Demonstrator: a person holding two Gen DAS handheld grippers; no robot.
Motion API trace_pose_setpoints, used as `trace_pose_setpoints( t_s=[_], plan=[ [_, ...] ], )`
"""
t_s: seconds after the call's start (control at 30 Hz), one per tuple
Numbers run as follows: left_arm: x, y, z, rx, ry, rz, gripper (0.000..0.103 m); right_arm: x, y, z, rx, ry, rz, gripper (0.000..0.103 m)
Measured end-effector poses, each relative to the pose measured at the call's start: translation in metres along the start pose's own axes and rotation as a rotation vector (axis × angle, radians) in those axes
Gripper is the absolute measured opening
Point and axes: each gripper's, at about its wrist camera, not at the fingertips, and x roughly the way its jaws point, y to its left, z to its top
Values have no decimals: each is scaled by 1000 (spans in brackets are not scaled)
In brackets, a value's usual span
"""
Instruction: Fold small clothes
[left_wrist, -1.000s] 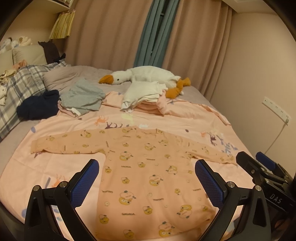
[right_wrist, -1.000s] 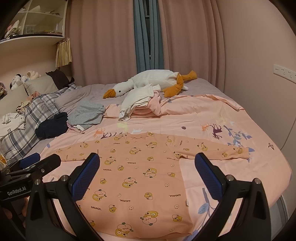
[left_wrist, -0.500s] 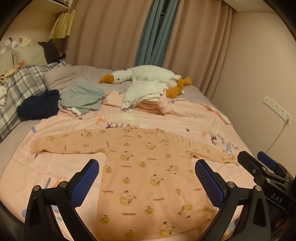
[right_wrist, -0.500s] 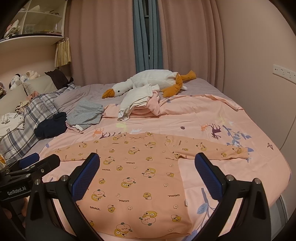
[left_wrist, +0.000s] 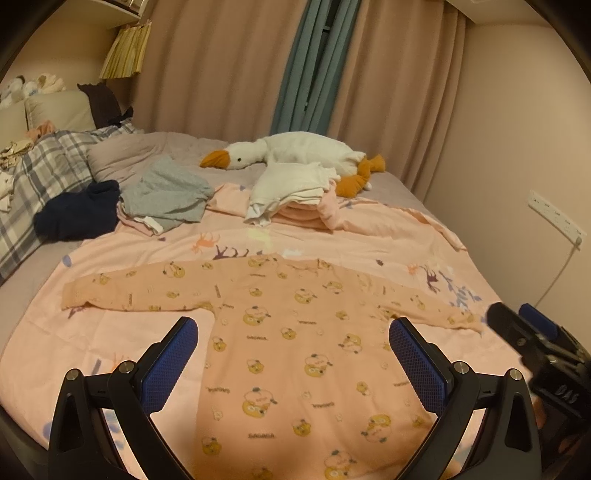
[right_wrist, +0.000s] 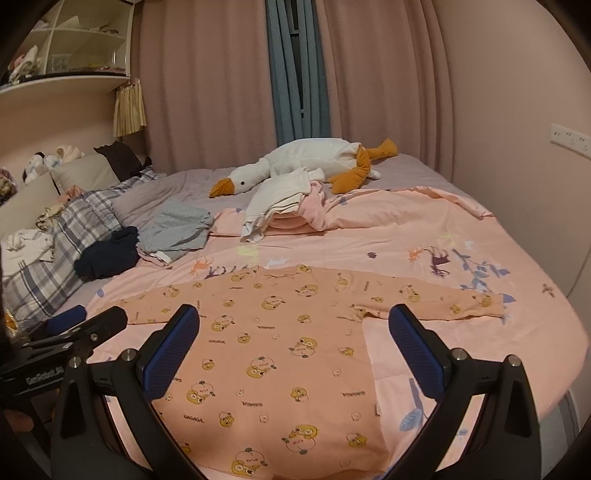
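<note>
Slightly retreated grippers (both agape) over flat shirt (left_wrist: 288, 350)

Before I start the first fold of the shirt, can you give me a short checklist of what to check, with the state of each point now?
1. Shirt lies flat on the sheet, both sleeves spread out: ok.
2. Left claw open and holding nothing: ok.
3. Right claw open and holding nothing: ok.
4. Nothing lying on the shirt: ok.
5. Space beyond the collar for folding: ok; the folded pile and the toy goose lie farther back, apart from the shirt.
6. Bottom hem lies straight: cannot tell, it is cut off at the lower edge of both views.
</note>
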Motion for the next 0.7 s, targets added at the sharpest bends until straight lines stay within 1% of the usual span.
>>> trace_pose_setpoints(
  t_s=[0.07,0.13,0.17,0.23,0.27,0.3,0.33,0.37,0.4,0.43,0.47,0.5,0.53,0.6,0.67,0.7],
  plan=[
    [16,7,4,8,-13,-21,103,13,-12,5,21,19,33,102],
    [31,17,9,2,-58,-45,103,33,-32,13,50,54,39,102],
    [41,25,10,-6,-82,-52,103,41,-41,16,64,63,31,102],
    [71,45,9,-36,-103,-34,103,64,-74,25,116,75,-30,102],
    [87,54,6,-56,-86,-11,103,73,-90,28,147,77,-65,102],
    [112,70,0,-87,-34,14,103,84,-110,30,192,82,-103,101],
    [127,79,-4,-112,6,24,103,99,-135,30,253,103,-138,101],
    [148,91,-9,-153,58,41,103,110,-153,30,300,124,-152,100],
    [164,99,-10,-187,89,43,103,124,-177,28,360,152,-162,99],
    [174,104,-10,-211,101,30,102,140,-203,24,425,189,-163,95],
    [188,110,-10,-238,111,3,102,151,-219,21,463,221,-159,92],
    [195,111,-9,-249,117,-10,102,163,-238,15,503,259,-154,91],
    [211,115,-12,-261,153,-7,102,172,-257,8,545,286,-154,90],
    [226,114,-20,-249,225,28,100,181,-289,-9,634,306,-170,90],
    [246,111,-33,-188,310,62,93,188,-320,-26,729,339,-181,89],
    [250,112,-37,-192,331,60,89,189,-336,-35,769,347,-189,89]
  ],
)
